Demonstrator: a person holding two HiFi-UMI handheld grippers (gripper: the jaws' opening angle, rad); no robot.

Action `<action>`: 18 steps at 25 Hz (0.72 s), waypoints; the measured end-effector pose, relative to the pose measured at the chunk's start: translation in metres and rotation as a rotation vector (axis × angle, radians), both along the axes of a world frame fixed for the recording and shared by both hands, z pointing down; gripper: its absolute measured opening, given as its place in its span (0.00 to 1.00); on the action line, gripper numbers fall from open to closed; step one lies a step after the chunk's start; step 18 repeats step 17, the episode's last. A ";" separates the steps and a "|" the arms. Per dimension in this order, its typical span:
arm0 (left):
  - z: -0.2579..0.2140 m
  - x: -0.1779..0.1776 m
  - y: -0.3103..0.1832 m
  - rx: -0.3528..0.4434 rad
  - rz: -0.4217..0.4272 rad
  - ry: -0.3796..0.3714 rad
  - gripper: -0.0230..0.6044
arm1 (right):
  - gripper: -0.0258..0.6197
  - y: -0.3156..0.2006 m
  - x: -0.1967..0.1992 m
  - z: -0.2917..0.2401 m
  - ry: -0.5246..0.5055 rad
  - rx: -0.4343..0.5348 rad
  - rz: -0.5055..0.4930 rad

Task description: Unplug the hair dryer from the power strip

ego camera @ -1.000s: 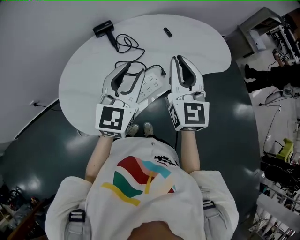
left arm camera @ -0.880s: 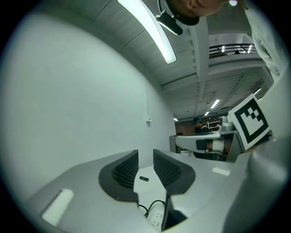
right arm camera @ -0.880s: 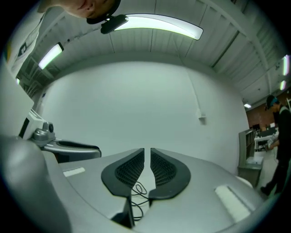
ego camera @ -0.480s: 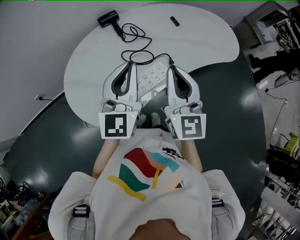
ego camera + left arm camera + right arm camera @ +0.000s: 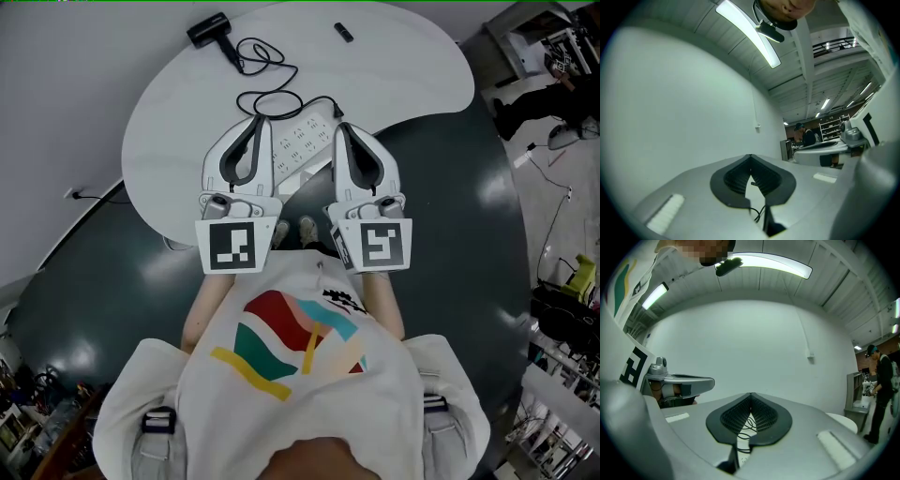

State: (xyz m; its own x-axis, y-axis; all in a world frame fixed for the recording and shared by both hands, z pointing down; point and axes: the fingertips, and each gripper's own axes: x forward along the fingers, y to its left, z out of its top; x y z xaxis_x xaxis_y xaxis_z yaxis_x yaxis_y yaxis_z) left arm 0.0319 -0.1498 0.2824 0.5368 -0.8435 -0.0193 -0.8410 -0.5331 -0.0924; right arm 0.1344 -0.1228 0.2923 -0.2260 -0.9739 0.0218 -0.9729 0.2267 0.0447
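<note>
Head view: white table [image 5: 394, 75], upper frame. Hair dryer [image 5: 208, 30] upper left; its black cord [image 5: 267, 70] coils down to the power strip [image 5: 305, 145], centre (plug too small to judge). Left gripper [image 5: 260, 120] and right gripper [image 5: 339, 127] flank the strip.
Left gripper view: jaws together, empty.
Right gripper view: jaws together, empty; cord loops beyond.
</note>
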 end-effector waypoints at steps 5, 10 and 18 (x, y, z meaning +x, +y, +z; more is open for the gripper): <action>0.000 0.000 0.002 -0.002 0.003 -0.001 0.04 | 0.06 0.003 0.001 0.001 -0.003 -0.003 0.005; -0.001 -0.005 0.000 0.001 -0.006 -0.003 0.04 | 0.06 0.003 0.000 0.000 0.004 -0.003 0.006; 0.002 -0.012 -0.004 0.000 -0.019 -0.008 0.04 | 0.06 0.002 0.001 0.002 0.012 -0.003 0.012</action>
